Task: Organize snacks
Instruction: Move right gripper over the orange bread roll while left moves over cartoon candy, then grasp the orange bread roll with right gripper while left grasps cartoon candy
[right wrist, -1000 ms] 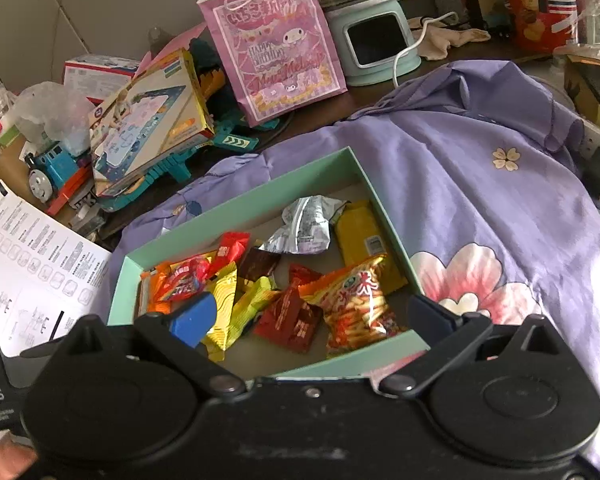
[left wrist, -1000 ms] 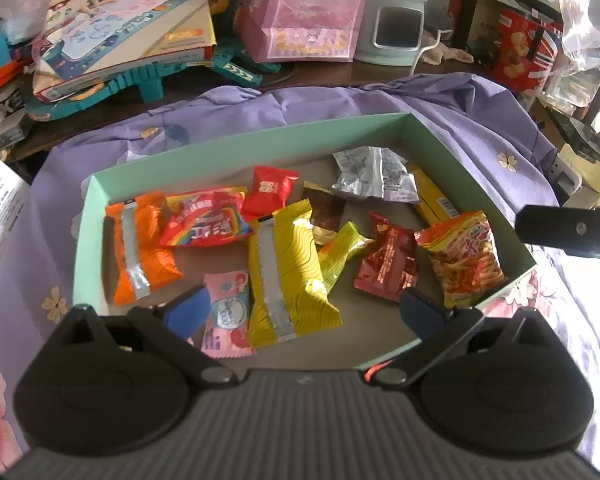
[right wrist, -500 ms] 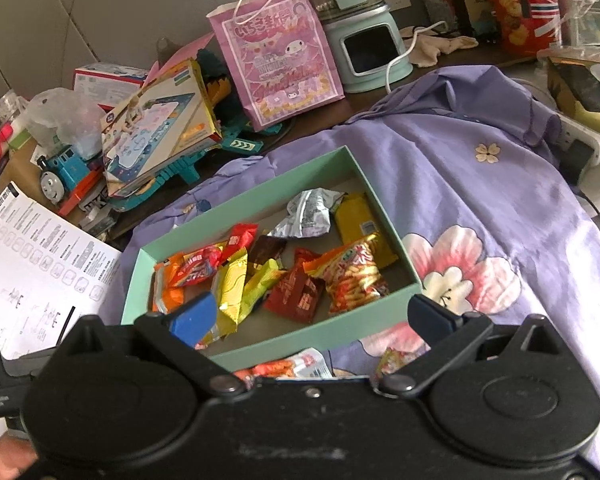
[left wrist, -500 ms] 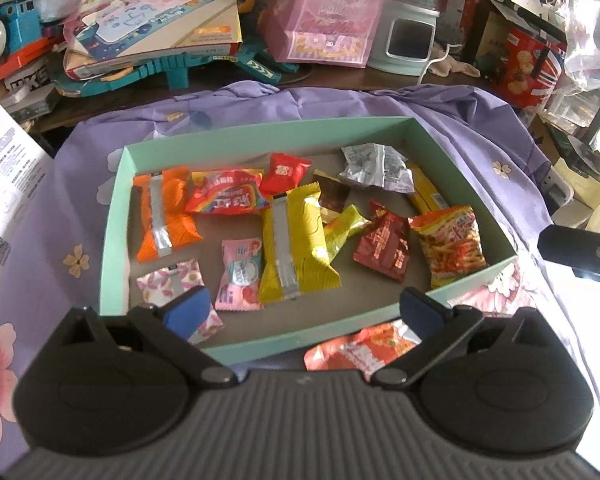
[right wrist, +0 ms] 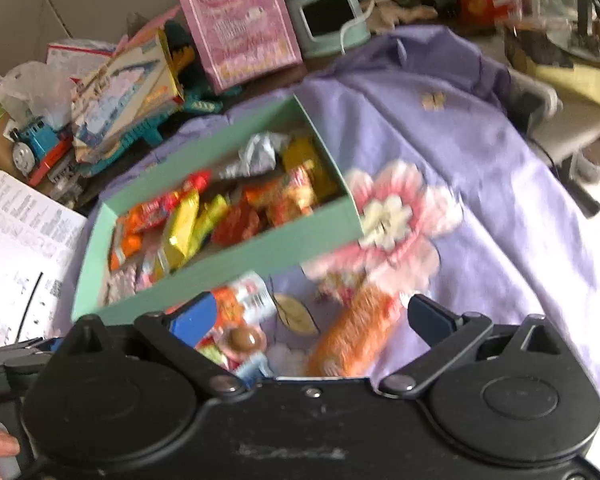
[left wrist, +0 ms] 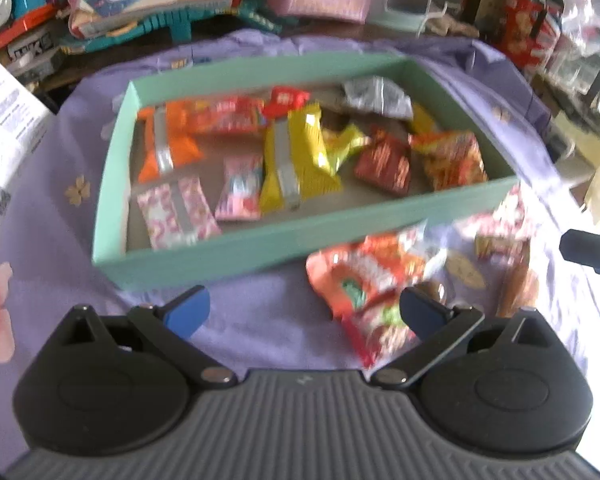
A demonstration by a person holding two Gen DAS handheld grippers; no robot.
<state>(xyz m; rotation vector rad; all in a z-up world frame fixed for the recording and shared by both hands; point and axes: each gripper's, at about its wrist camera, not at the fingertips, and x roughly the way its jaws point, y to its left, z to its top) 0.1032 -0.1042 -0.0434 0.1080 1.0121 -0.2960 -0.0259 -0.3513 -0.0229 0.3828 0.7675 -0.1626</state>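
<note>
i am holding both claws spread wide with nothing between their fingers, low over the purple flowered cloth (right wrist: 480,128). the green box (left wrist: 236,248) is lying ahead of both of them, its near wall facing me, already carrying most of the snacks (yellow, orange, red and pink packets, loosely scattered). what i judge to be left is lying outside it, on the cloth in front of that near wall.

my left claw (left wrist: 304,310) is pointing at bare cloth; the orange-red packet (left wrist: 364,276) is sitting to its right, just ahead of the right finger and partly behind it, so i am needing to slide rightward before closing. its long axis is hard to call through the blur.

my right claw (right wrist: 314,318) is looking better placed: the orange bag (right wrist: 352,340) is lying between its fingers and just ahead, its long axis running from near-left up to far-right, tilted across the gap. a round brown sweet (right wrist: 244,338) and a white-and-orange packet (right wrist: 246,296) are crowding the left finger, near enough that a careless close might catch them too.

nothing tall is standing between these loose snacks and the box; only the near wall is needing to be cleared. the clutter of toys, a pink gift bag (right wrist: 240,24) and papers is sitting well beyond.
</note>
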